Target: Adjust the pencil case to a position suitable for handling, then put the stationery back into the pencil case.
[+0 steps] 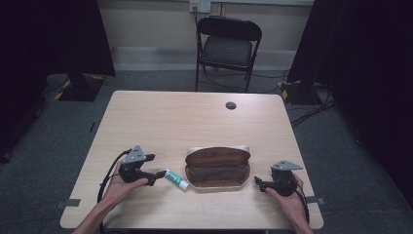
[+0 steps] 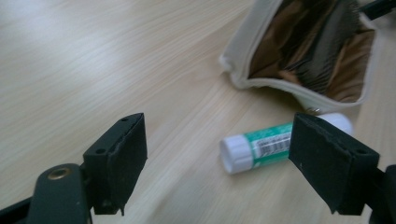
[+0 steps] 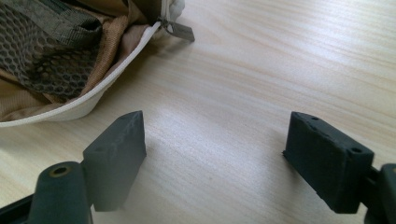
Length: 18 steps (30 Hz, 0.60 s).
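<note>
Wooden table (image 1: 195, 122), glue stick (image 1: 176, 179) lying just left of the open pouch (image 1: 217, 168): left gripper (image 1: 158, 174), jaws apart, should straddle the stick squarely before closing; right gripper (image 1: 258, 182) waits, jaws apart, empty.

place: recording lab | signs: black curtains (image 1: 39, 39), taped floor cables (image 1: 311, 105), lone folding chair (image 1: 228, 46)

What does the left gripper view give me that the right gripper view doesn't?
Left gripper view: the glue stick lying on the table, apart from the pouch mouth, with the left gripper open and its jaws standing wide of it. Right gripper view: the zip pull lying on the wood at the pouch's corner, and the right gripper open over bare wood. Both: the open pouch with its brown mesh lining, and the table.
</note>
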Tool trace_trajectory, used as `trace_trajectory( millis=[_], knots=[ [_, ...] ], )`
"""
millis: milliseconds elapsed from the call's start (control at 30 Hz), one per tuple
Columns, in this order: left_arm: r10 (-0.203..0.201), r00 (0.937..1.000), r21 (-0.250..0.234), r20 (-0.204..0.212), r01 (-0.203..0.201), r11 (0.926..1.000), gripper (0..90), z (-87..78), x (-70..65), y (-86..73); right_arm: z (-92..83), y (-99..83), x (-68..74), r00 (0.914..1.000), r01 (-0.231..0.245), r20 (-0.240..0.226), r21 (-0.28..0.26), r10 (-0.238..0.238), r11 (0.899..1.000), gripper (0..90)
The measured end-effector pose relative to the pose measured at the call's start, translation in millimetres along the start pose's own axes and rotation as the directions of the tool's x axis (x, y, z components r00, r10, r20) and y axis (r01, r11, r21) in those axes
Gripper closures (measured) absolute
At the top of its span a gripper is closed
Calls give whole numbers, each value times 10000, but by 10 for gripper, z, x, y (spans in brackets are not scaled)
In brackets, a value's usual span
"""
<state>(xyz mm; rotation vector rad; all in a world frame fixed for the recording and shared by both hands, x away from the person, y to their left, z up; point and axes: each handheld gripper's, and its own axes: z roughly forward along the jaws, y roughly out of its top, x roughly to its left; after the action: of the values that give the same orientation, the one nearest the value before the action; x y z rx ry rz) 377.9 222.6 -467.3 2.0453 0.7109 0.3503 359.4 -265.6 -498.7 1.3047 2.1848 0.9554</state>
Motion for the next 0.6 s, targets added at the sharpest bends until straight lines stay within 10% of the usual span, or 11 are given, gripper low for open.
trace_trajectory(
  millis=[367,600],
  knots=[
    [886,9898,488,1118,-946,9943,246,250,-285,120,-5,-19,17,9999,-72,148,-91,73,9999,190],
    [1291,9856,671,1090,-1368,9883,225,316,-297,105,-6,-19,18,9999,-77,147,-89,78,9999,191]
  ],
)
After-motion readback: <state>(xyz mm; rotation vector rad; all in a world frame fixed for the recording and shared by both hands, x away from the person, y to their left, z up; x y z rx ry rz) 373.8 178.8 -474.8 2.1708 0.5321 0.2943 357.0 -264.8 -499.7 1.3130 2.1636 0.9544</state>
